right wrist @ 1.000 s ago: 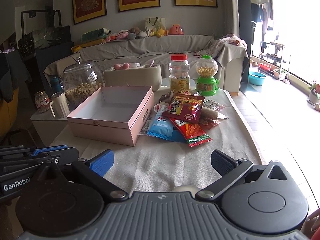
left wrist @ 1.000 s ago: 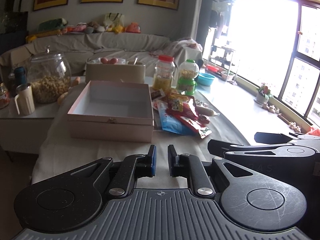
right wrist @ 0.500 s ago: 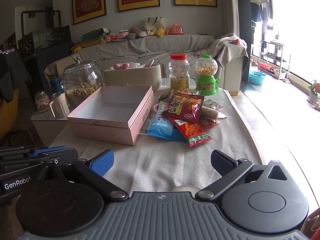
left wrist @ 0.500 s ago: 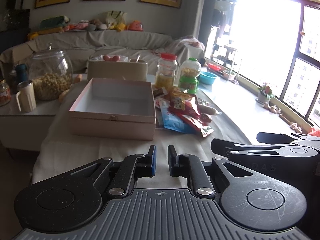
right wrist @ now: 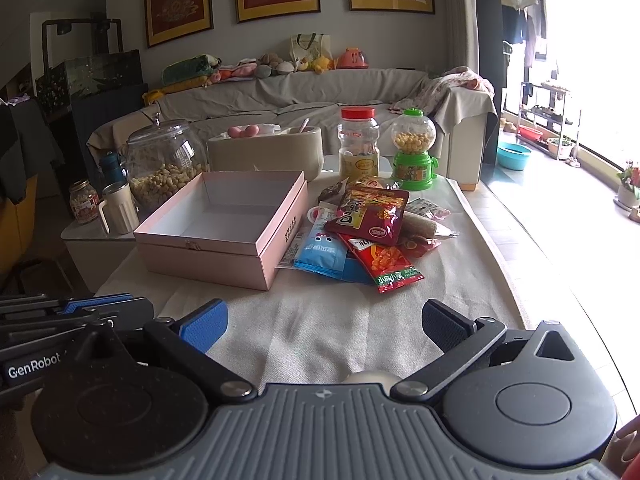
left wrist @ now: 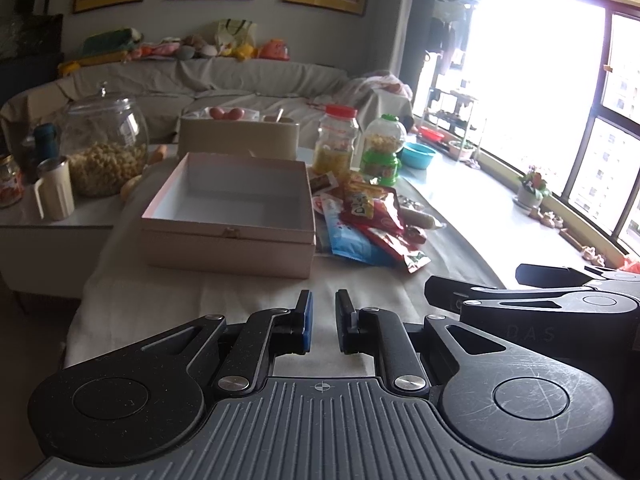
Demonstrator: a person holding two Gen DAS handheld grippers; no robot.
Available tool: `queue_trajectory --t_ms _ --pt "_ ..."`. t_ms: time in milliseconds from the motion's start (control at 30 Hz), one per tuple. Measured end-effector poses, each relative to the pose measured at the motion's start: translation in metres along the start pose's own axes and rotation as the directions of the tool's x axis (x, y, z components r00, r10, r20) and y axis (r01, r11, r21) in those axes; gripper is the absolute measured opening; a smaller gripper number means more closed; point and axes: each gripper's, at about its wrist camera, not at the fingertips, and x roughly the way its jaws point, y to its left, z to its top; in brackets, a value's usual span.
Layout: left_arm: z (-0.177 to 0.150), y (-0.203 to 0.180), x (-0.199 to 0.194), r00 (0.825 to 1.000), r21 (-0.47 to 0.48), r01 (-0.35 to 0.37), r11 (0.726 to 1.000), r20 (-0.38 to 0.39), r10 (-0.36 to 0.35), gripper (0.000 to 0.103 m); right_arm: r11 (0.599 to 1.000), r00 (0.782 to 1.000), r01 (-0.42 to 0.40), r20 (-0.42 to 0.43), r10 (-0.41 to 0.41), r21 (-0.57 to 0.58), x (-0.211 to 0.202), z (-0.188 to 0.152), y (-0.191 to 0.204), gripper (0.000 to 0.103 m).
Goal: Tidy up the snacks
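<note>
Both grippers are hovering over the near end of the cloth-covered table. From the left wrist, the left gripper (left wrist: pixel 323 320) is sitting with its jaws drawn nearly together, nothing between them, and the right gripper (left wrist: pixel 520 284) is showing side-on at the right edge. Ahead, an open pink box (left wrist: pixel 230 216) is standing empty, its white inside bare. Just beside its right wall a pile of snack packets (left wrist: pixel 372 224) is lying on the table (left wrist: pixel 180 292). Behind the pile, a red-lidded jar (left wrist: pixel 335 140) is holding something yellow, and a green candy dispenser (left wrist: pixel 380 152) is holding yellow balls. Left of the box, a big glass jar (left wrist: pixel 105 148) is roughly half full of nuts.

From the right wrist, the right gripper (right wrist: pixel 324 324) is holding its jaws wide apart over bare cloth. A red packet (right wrist: pixel 372 214) is topping the pile, overlapping a blue packet (right wrist: pixel 323 250) that is lying next to the box (right wrist: pixel 224 232).
</note>
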Motion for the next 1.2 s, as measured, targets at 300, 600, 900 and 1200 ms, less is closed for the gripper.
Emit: queue_trajectory --t_ms 300,600,900,1200 --pt "-0.002 0.001 0.003 1.000 -0.009 -0.002 1.000 -0.017 0.002 0.015 1.000 1.000 0.005 -0.011 -0.005 0.004 0.002 -0.001 -0.002 0.103" --pt "-0.003 0.011 0.048 0.996 -0.054 -0.018 0.998 -0.083 0.013 0.015 0.990 0.994 0.065 0.092 -0.053 -0.126 0.027 -0.003 -0.023 0.103" --pt "0.010 0.018 0.124 0.986 -0.025 0.107 0.994 -0.127 -0.110 0.016 0.995 0.998 -0.062 -0.030 0.059 -0.085 0.120 0.034 -0.070 0.103" --pt "0.036 0.026 0.177 0.984 -0.027 0.111 0.993 -0.137 -0.113 0.014 0.983 0.988 -0.089 -0.110 0.107 0.163 0.239 0.087 -0.090 0.102"
